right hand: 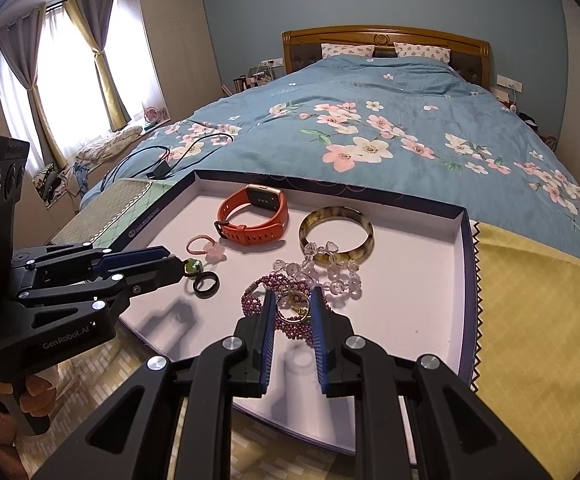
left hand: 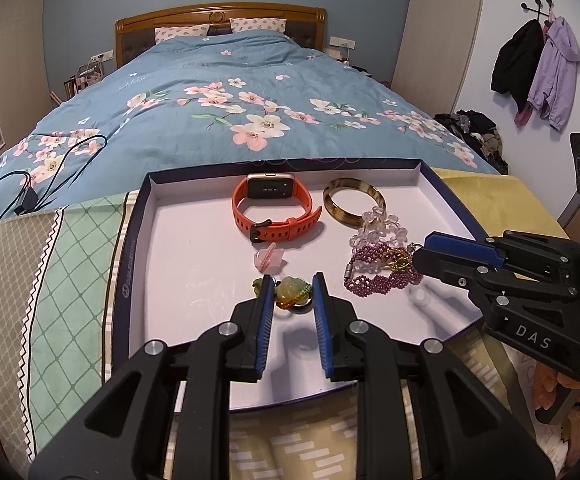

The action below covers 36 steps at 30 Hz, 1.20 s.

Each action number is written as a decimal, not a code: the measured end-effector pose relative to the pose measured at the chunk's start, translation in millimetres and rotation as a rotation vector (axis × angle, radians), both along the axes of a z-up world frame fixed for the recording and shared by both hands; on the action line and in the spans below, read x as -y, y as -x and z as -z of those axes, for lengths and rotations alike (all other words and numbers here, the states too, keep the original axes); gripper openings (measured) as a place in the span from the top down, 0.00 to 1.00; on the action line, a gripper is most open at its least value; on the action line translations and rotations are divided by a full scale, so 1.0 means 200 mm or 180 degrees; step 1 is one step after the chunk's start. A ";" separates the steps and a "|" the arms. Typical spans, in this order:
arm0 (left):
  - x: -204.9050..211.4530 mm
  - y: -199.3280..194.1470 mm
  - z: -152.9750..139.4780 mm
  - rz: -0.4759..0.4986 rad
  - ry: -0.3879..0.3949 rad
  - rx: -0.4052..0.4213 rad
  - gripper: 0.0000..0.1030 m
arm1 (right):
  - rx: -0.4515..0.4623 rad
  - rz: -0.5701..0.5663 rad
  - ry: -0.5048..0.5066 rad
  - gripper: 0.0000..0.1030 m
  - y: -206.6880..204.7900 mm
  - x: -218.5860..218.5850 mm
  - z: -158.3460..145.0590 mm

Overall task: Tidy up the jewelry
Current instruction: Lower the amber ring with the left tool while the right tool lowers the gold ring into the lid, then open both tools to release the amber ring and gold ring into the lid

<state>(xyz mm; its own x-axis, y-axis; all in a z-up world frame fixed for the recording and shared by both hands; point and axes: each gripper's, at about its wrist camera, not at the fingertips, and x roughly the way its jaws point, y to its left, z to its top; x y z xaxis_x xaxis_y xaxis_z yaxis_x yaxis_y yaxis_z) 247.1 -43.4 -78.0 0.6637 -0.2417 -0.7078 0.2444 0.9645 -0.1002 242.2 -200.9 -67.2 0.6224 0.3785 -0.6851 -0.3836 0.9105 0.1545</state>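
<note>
A white tray (left hand: 190, 260) with a dark rim lies on the bed end. My left gripper (left hand: 291, 294) is shut on a green jade pendant (left hand: 291, 288) just above the tray's near side; a black ring (right hand: 196, 284) sits right below its tips (right hand: 184, 268). My right gripper (right hand: 293, 304) is shut on a gold ring (right hand: 290, 306) over a purple bead bracelet (right hand: 250, 304). Farther back lie an orange watch (left hand: 268, 188), an amber bangle (left hand: 377, 196), a clear bead bracelet (left hand: 381, 226) and a pink flower hair tie (left hand: 268, 258).
The tray rests on a yellow blanket (right hand: 529, 300) and a green patterned cloth (left hand: 78, 260). Behind it spreads a blue floral duvet (left hand: 210, 120) with a black cable (left hand: 62, 160). A person's hands (right hand: 38, 396) hold both gripper handles.
</note>
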 end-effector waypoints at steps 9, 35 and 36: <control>-0.01 -0.02 0.03 -0.0039 -0.0012 -0.0022 0.81 | -0.0042 0.0017 0.0015 0.85 -0.02 0.00 0.02; -0.01 -0.06 0.08 -0.0110 -0.0080 -0.0093 0.81 | -0.0130 0.0047 0.0089 0.85 -0.05 -0.01 0.07; -0.01 -0.06 0.09 -0.0109 -0.0082 -0.0094 0.81 | -0.0124 0.0052 0.0088 0.85 -0.05 -0.01 0.07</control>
<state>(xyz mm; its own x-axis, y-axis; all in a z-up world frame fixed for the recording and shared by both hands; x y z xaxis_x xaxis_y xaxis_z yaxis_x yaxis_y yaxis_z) 259.1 -40.9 -95.3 0.6500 -0.2005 -0.7330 0.2084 0.9746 -0.0818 252.7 -199.3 -81.1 0.6011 0.3491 -0.7189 -0.3628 0.9207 0.1438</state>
